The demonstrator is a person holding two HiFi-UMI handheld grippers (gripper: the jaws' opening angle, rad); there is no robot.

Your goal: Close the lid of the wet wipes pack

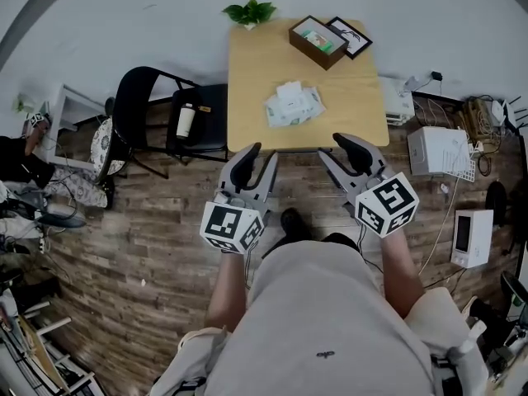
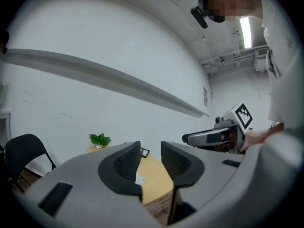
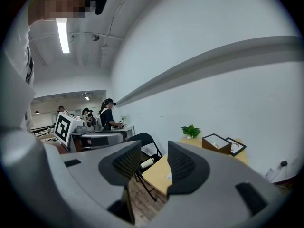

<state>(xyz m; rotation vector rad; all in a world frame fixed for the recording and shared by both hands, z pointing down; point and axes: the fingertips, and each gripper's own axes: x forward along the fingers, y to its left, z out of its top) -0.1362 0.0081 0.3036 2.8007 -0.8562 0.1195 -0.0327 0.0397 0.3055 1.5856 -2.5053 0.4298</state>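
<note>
The wet wipes pack (image 1: 293, 106) is pale green and white. It lies near the front middle of the wooden table (image 1: 256, 64), and its lid area shows white. Both grippers hang in front of the table's near edge, short of the pack and apart from it. My left gripper (image 1: 260, 157) is open with nothing between its fingers, and so is my right gripper (image 1: 337, 148). In the left gripper view the open gripper (image 2: 150, 148) frames a sliver of the pack (image 2: 140, 179). In the right gripper view the open gripper (image 3: 154, 148) points at the table's corner.
On the table's far side stand a small green plant (image 1: 250, 11), a brown open box (image 1: 318, 41) and a picture frame (image 1: 350, 36). A black chair (image 1: 157, 110) with a bottle (image 1: 186, 120) stands to the left. White appliances (image 1: 441, 151) and cables are on the floor to the right.
</note>
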